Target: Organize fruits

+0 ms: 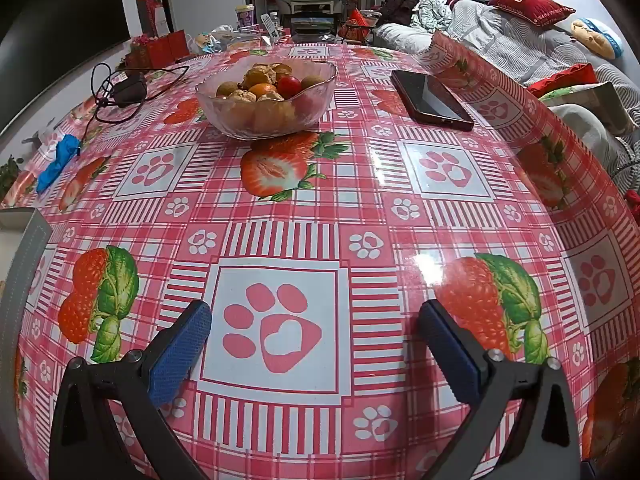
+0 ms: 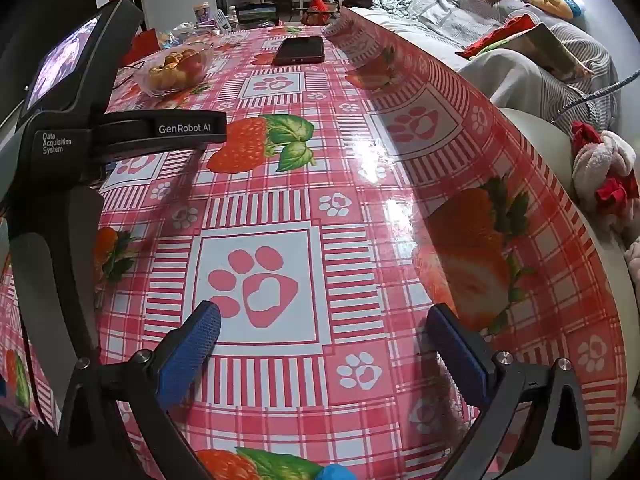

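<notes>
Two blue-padded fingers frame the left wrist view, spread wide with nothing between them: the left gripper [image 1: 316, 320] is open and hovers over a white paw-print square of the table [image 1: 360, 208], which wears a red-and-white checked cloth printed with strawberries. Well ahead of it, near the far middle of the table, stands a clear glass bowl [image 1: 266, 98] piled with fruits [image 1: 260, 84]: brownish round ones, an orange one and a red cherry tomato [image 1: 289, 86] near the top. A dark phone [image 1: 430, 100] lies flat to the right of the bowl, well apart from it. To the bowl's left sits a black charger with its coiled cable [image 1: 120, 88], and farther left, near the table edge, a blue crumpled thing [image 1: 58, 162]. A sofa [image 1: 520, 48] heaped with bedding and a red cushion runs along the right.

From the right wrist view, the right gripper [image 2: 324, 318] is likewise open and empty, its fingers apart above another paw-print square close to the table's right edge. The left gripper's black body, lettered "GenRobot.AI", fills the left side, with a small lit screen [image 2: 64, 60] on it. Beyond it the bowl of fruits shows at the far left, and the phone lies far ahead near the table's end.
</notes>
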Demonstrator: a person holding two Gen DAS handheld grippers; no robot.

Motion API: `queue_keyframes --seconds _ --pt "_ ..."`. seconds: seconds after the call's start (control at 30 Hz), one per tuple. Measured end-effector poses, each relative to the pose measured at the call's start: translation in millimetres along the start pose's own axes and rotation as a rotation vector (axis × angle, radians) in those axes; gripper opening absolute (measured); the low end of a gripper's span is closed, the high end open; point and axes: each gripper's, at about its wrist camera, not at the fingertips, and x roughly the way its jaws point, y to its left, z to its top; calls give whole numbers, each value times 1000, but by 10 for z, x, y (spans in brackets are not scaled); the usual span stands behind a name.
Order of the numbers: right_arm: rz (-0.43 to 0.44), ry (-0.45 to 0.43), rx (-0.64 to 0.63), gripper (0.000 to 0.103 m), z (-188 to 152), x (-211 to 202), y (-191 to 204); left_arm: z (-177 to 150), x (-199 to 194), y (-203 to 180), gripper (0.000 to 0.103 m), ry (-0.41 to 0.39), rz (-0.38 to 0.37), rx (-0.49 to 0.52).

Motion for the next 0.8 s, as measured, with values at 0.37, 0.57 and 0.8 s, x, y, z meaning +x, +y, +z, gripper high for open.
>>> queue_keyframes --seconds 0.37,0.57,0.8 --pt "-6 9 6 103 -5 6 10 -1 -1 0 103 0 0 0" --pt "-6 13 7 103 7 11 9 -1 0 0 103 0 0 0" --pt "-8 -3 8 103 -6 2 17 -1 0 0 103 0 0 0"
